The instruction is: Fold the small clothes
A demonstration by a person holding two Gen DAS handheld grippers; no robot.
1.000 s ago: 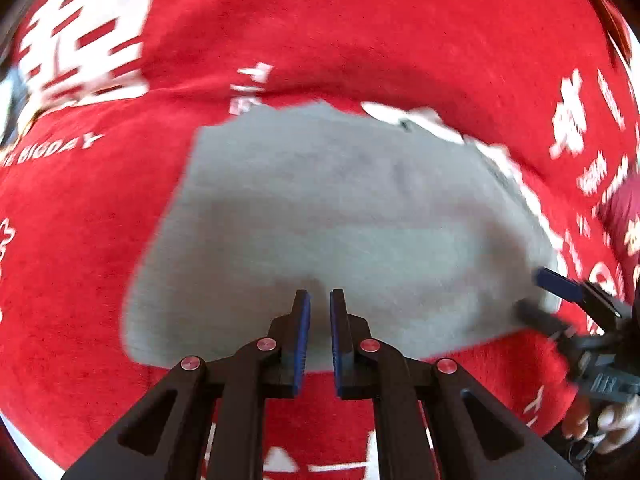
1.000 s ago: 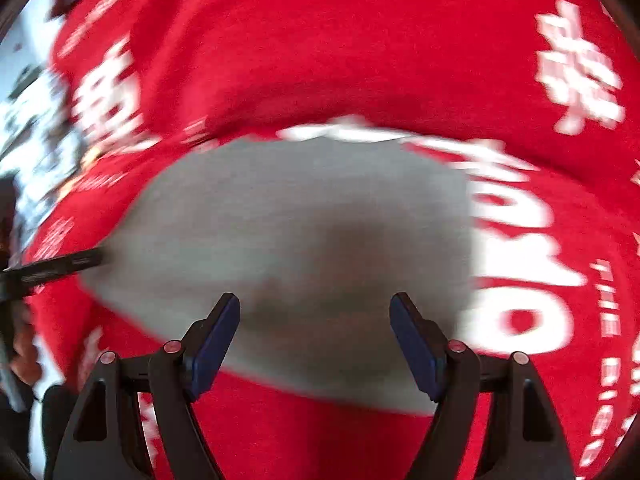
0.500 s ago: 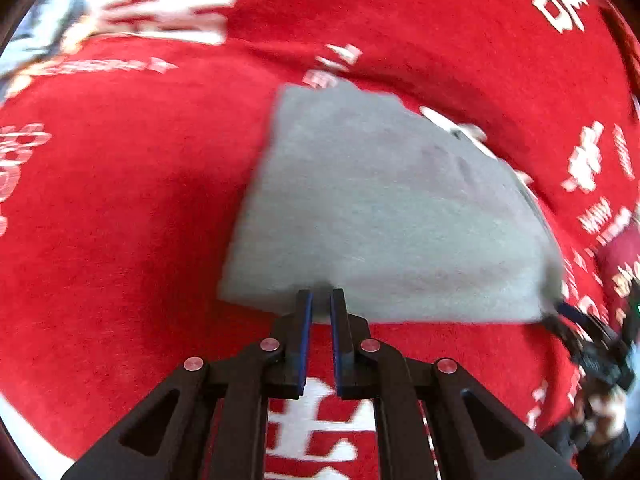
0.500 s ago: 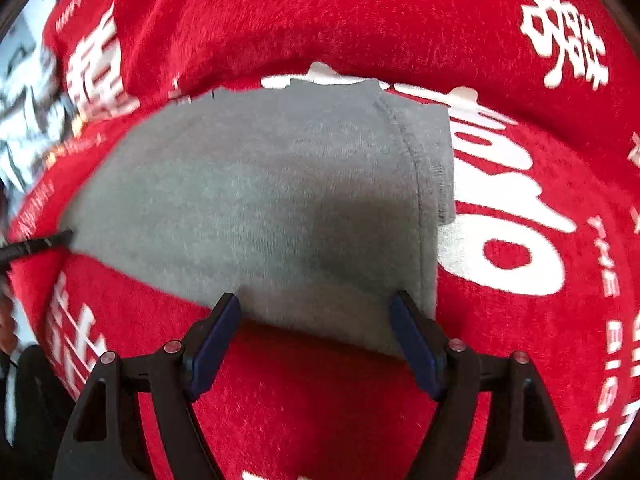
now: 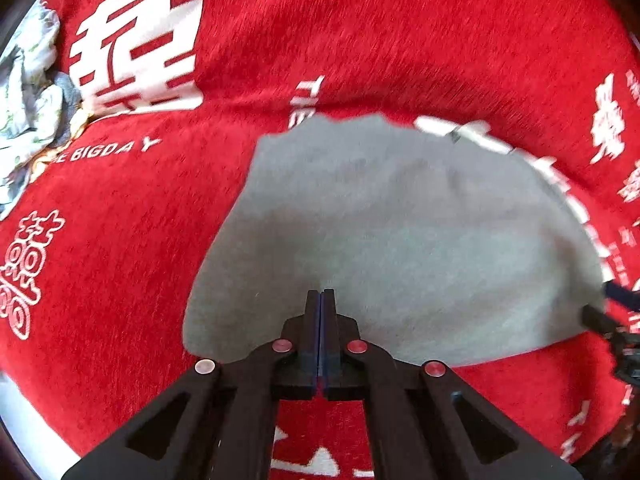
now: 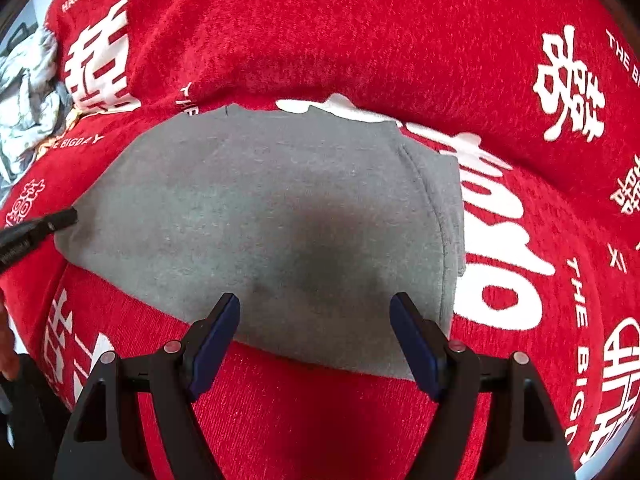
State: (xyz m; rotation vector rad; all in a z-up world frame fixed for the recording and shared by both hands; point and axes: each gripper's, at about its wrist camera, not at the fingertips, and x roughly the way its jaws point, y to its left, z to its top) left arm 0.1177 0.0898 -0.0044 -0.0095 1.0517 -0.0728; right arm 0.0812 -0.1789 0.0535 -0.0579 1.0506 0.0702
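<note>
Both grippers angle steeply down over a folded grey knit garment [image 5: 404, 236] lying flat on a red plush cloth with white printed characters [image 5: 132, 248]. The left gripper [image 5: 321, 300] has fingers pressed together, empty, above the garment's near edge; the right gripper [image 6: 316, 312] has fingers spread wide, empty, astride that edge. Only the right wrist view shows the stitched hem band [image 6: 440, 216] at the garment's right side.

grey garment [image 6: 280, 216]: soft matt knit | red cloth [image 6: 360, 40]: fuzzy pile, white print | left claw [image 5: 321, 300]: matt black plastic
</note>
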